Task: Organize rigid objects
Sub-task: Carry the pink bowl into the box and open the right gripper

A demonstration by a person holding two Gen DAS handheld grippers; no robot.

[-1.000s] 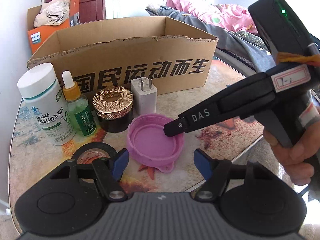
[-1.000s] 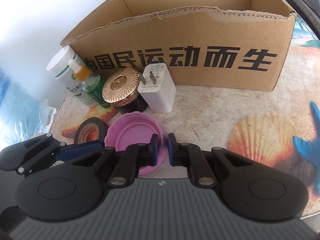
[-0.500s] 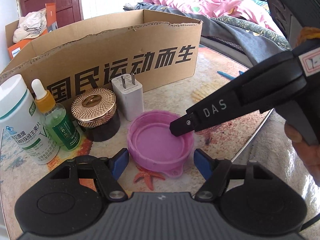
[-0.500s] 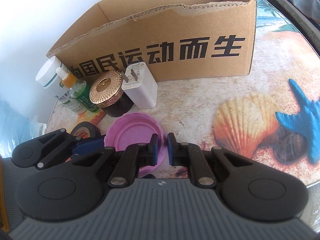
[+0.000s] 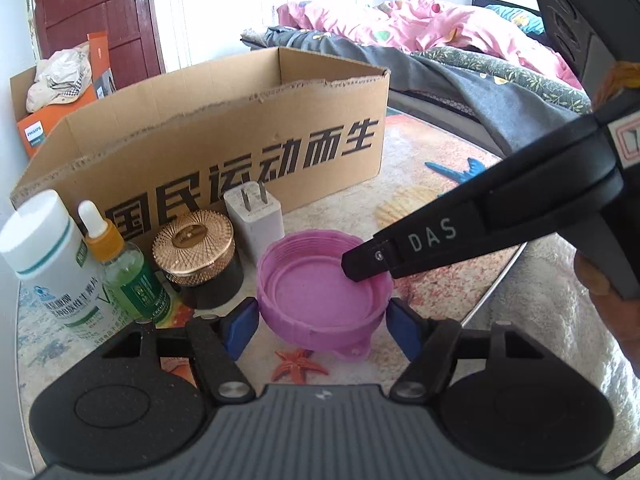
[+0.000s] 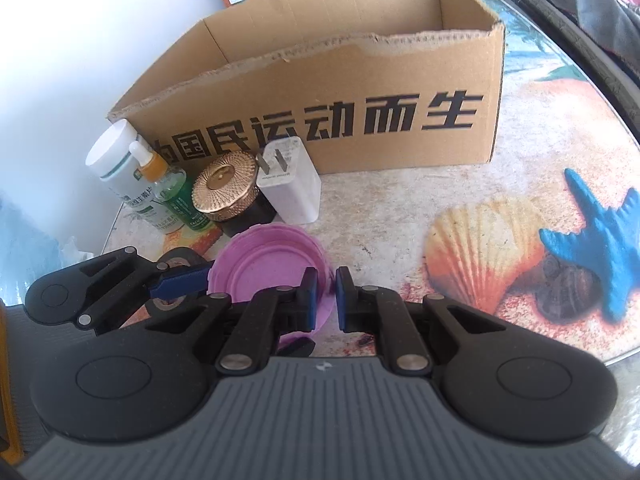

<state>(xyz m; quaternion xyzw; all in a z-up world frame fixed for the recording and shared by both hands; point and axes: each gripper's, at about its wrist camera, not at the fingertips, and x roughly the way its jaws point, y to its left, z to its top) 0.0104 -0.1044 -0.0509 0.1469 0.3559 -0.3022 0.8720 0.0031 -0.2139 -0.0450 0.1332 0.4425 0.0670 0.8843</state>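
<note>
A pink plastic lid (image 5: 320, 296) (image 6: 264, 268) hangs tilted a little above the seashell-print table (image 6: 400, 220), open side up. My right gripper (image 6: 326, 296) (image 5: 360, 264) is shut on its right rim. My left gripper (image 5: 322, 328) is open and straddles the lid from the near side. Its blue pads (image 5: 242, 328) stand close beside the lid's two sides; contact cannot be told. In the right wrist view one left pad (image 6: 180, 284) reaches the lid's left edge. An open cardboard box (image 5: 240, 140) (image 6: 340, 80) stands behind.
Before the box stand a white pill bottle (image 5: 44, 252), a green dropper bottle (image 5: 128, 276), a gold-capped dark jar (image 5: 196, 248) and a white charger (image 5: 256, 216). A black tape roll (image 6: 176, 258) lies at left. The table edge (image 5: 492, 292) runs right; a bed (image 5: 440, 40) beyond.
The right gripper has risen with the pink lid, which has come up off the table and in between the left gripper's pads. The left gripper has rolled a little and stayed in place.
</note>
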